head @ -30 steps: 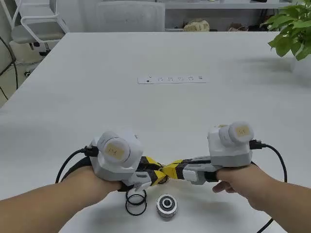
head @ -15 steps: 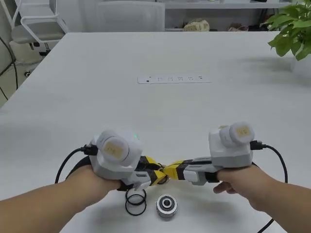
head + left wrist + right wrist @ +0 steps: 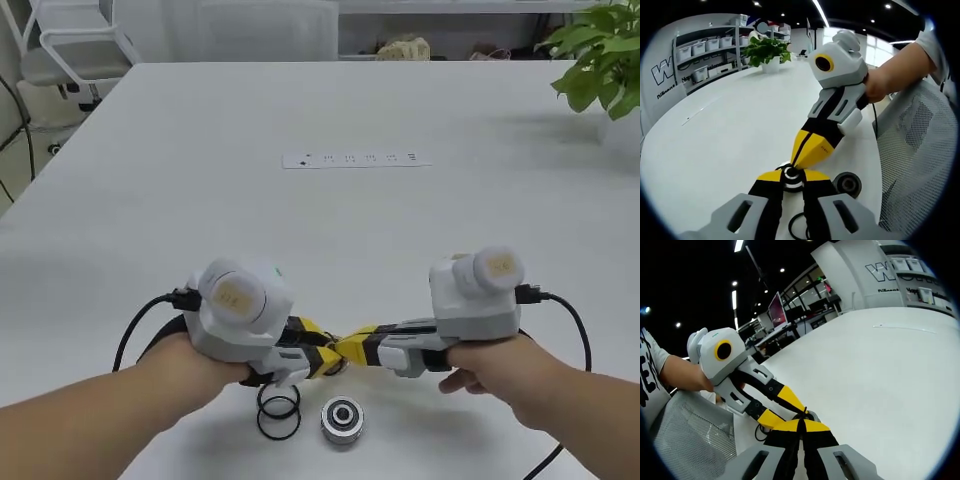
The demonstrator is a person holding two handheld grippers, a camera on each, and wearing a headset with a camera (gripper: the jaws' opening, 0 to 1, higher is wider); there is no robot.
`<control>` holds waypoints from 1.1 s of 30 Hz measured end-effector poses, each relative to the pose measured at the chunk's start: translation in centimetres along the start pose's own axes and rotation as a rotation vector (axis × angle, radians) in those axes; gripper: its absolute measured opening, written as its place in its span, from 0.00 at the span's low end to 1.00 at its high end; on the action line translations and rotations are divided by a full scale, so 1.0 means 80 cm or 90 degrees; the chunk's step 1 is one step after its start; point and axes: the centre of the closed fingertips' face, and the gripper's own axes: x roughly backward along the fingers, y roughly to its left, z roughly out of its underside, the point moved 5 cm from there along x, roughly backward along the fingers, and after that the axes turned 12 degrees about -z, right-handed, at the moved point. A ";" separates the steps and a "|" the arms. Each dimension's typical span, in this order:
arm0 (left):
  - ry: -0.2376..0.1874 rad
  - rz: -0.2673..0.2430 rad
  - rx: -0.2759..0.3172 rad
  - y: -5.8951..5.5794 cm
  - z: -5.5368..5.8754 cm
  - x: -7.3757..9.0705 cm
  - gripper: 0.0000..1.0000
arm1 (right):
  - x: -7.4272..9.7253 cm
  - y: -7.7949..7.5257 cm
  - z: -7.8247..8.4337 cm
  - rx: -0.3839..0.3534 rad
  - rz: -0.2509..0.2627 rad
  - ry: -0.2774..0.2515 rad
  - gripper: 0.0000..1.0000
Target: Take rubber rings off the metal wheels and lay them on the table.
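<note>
Left gripper (image 3: 790, 175) clamps a metal wheel (image 3: 793, 183) near the white table's (image 3: 420, 250) front edge. The right gripper (image 3: 802, 422), jaws pressed together, meets the wheel tip-first. Two loose rubber rings (image 3: 280, 412) and a second wheel (image 3: 342, 420) lie close by. A power strip (image 3: 357, 160) sits mid-table, with a potted plant (image 3: 600, 60) at the far corner.

the head view looks down from above at the white table (image 3: 400, 220), with the left gripper (image 3: 322, 362) and right gripper (image 3: 352, 352) near its bottom edge. each gripper view sits low and very close, facing the other gripper. both seem to share the small wheel (image 3: 791, 178) between the tips.
</note>
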 end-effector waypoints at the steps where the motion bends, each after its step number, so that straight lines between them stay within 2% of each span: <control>1: 0.001 0.001 -0.001 0.000 0.000 0.000 0.10 | 0.000 0.000 0.000 0.000 0.000 0.000 0.00; 12: -0.004 -0.001 0.006 0.004 -0.002 0.009 0.16 | 0.001 0.001 -0.002 -0.004 -0.005 -0.006 0.00; 21: -0.014 0.006 0.000 0.000 -0.007 0.020 0.22 | 0.002 0.005 -0.004 -0.005 -0.012 -0.009 0.00; 24: -0.018 0.005 0.001 0.002 -0.009 0.025 0.26 | 0.003 0.007 -0.005 -0.004 -0.015 -0.007 0.00; 33: -0.031 0.000 0.008 0.008 -0.013 0.042 0.29 | 0.004 0.010 -0.007 -0.001 -0.020 -0.008 0.00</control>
